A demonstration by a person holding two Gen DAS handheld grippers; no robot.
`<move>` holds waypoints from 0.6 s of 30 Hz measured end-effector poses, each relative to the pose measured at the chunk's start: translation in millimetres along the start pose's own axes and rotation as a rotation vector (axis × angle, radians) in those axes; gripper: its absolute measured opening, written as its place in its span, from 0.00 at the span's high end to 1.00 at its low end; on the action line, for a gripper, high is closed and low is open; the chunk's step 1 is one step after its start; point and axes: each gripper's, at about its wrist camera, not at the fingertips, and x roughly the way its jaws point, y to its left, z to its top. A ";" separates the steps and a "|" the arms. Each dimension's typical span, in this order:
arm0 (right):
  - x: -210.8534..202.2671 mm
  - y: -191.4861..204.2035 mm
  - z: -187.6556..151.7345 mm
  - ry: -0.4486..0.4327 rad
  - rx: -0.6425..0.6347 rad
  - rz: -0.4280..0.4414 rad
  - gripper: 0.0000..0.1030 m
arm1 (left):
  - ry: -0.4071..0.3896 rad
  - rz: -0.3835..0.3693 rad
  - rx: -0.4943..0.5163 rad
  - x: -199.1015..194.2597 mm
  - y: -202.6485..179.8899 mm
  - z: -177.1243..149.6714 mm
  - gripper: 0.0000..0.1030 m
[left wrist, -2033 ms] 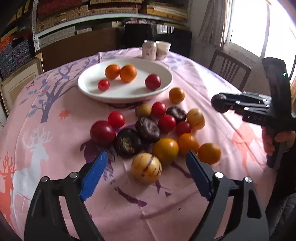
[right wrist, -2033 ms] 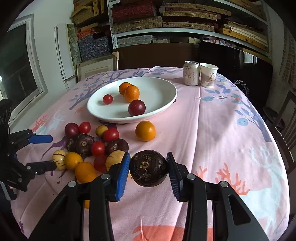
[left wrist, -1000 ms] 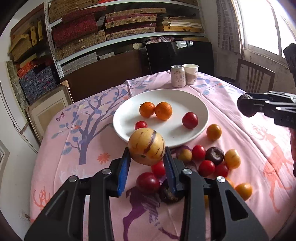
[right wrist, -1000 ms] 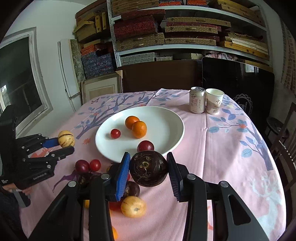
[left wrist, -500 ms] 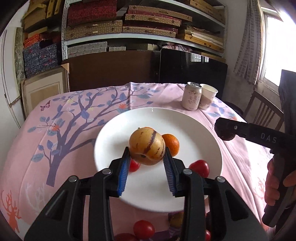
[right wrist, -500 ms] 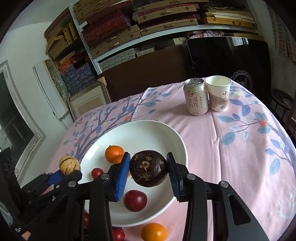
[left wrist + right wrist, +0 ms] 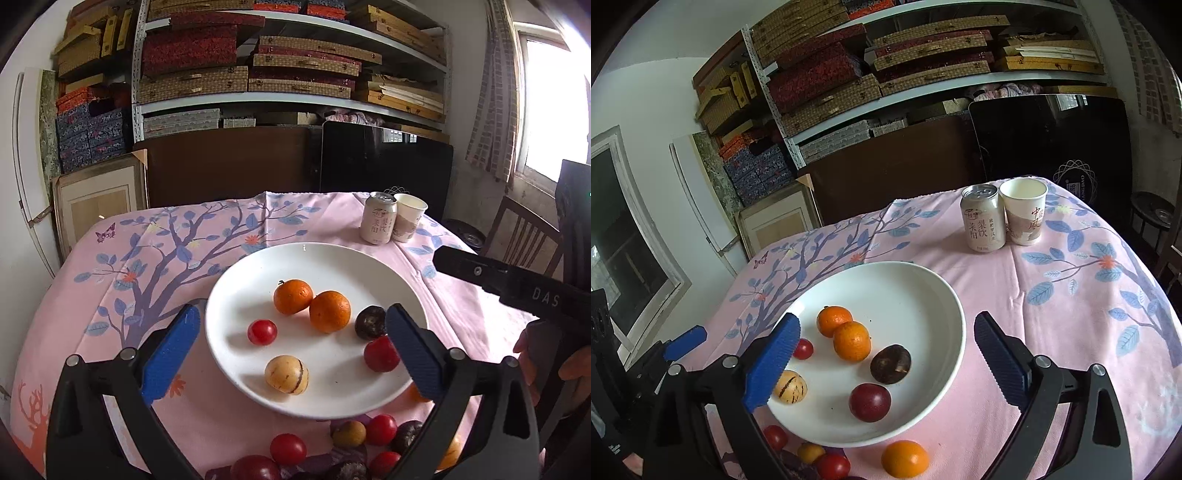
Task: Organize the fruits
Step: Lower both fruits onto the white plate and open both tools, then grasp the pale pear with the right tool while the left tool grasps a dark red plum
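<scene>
Fruits sit loose in the shallow white plate [image 7: 236,280]. From the left wrist, the left gripper [image 7: 291,350], its jaws just sprung wide, frames the striped yellow round fruit [image 7: 286,374], stripes running upright, no clear long axis; it could roll.

From the right wrist, the right gripper [image 7: 884,354], also just opened and empty, straddles the dark brown wrinkled fruit [image 7: 890,363], which lies near the rim; a low pass could knock it.
</scene>
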 end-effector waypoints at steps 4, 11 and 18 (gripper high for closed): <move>-19.7 -1.1 3.8 -0.015 0.016 0.039 0.05 | 0.006 0.036 0.050 -11.8 -5.8 -4.4 0.04; -38.7 12.3 -3.5 0.011 -0.053 0.090 0.04 | 0.052 0.047 0.118 -26.3 -7.0 -21.0 0.04; -25.9 14.6 -28.7 0.120 -0.134 0.083 0.04 | 0.108 0.001 0.072 -28.0 11.9 -35.0 0.04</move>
